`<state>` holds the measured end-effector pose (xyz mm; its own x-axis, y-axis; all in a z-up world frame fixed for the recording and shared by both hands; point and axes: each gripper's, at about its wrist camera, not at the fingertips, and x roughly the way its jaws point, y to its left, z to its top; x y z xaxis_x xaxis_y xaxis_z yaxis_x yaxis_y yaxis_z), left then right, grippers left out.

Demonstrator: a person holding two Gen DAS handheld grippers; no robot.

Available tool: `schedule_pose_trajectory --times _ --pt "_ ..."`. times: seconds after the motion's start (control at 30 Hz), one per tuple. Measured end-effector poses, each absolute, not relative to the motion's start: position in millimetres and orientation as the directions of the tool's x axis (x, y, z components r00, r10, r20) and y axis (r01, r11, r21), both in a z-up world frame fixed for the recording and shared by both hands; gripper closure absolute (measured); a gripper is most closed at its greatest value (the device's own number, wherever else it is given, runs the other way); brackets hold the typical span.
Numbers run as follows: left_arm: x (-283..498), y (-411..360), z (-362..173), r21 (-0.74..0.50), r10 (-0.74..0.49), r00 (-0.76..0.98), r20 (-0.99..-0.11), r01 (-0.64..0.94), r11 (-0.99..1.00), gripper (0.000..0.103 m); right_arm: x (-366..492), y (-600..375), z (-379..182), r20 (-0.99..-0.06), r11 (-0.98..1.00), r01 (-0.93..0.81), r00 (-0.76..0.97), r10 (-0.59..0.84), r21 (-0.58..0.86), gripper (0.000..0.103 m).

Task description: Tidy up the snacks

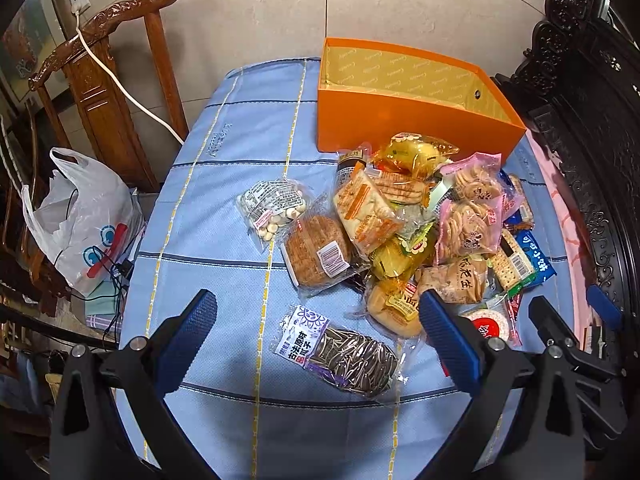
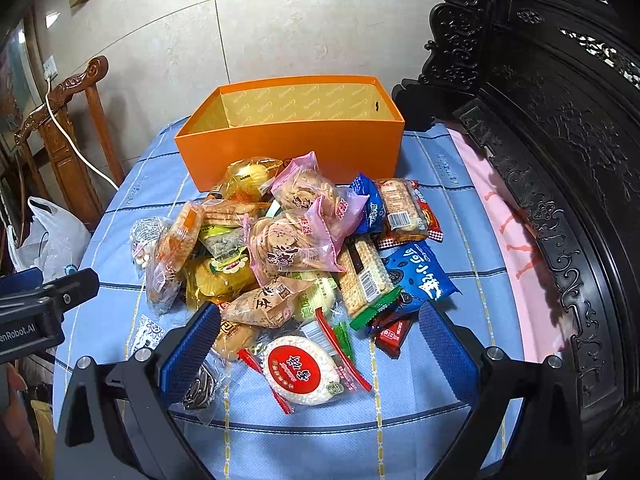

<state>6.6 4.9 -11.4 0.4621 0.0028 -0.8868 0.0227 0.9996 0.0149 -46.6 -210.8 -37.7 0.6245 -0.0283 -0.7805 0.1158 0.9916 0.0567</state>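
While the orange box (image 2: 288, 148) sits empty at the back of the blue tablecloth (image 1: 224, 184), the snacks lie in a pile (image 2: 288, 240) just in front of it. It looks like the very start. The left gripper (image 1: 316, 332) hangs wide apart over the sunflower seed bag (image 1: 344, 352). The right gripper (image 2: 320, 336) is wide apart too, over the round rice cake pack (image 2: 300, 368). Next, I think, one must close on a pack and lift it in.

Carved wooden chair (image 1: 108, 80) against beige tiled wall (image 1: 248, 8).

Glossy plastic snack packets (image 2: 296, 240), matt card box (image 2: 288, 148), woven tablecloth (image 1: 224, 184)
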Motion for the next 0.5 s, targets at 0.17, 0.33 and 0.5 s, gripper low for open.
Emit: schedule_pose_trajectory --times 0.17,0.33,0.5 --pt "8.4 5.6 -12.4 0.016 0.004 0.46 -0.888 0.022 1.0 0.004 -44.7 -210.2 -39.6 -0.782 0.992 0.115 0.623 -0.027 0.057 0.004" --pt "10.2 5.1 -13.8 0.018 0.005 0.456 -0.89 0.023 1.0 0.004 -43.6 -209.9 -42.0 -0.785 0.991 0.116 0.619 -0.026 0.059 0.004" --pt "10.9 4.2 -15.7 0.02 0.008 0.453 -0.892 0.022 1.0 0.004 -43.4 -210.3 -43.7 -0.787 0.991 0.117 0.616 -0.025 0.06 0.004"
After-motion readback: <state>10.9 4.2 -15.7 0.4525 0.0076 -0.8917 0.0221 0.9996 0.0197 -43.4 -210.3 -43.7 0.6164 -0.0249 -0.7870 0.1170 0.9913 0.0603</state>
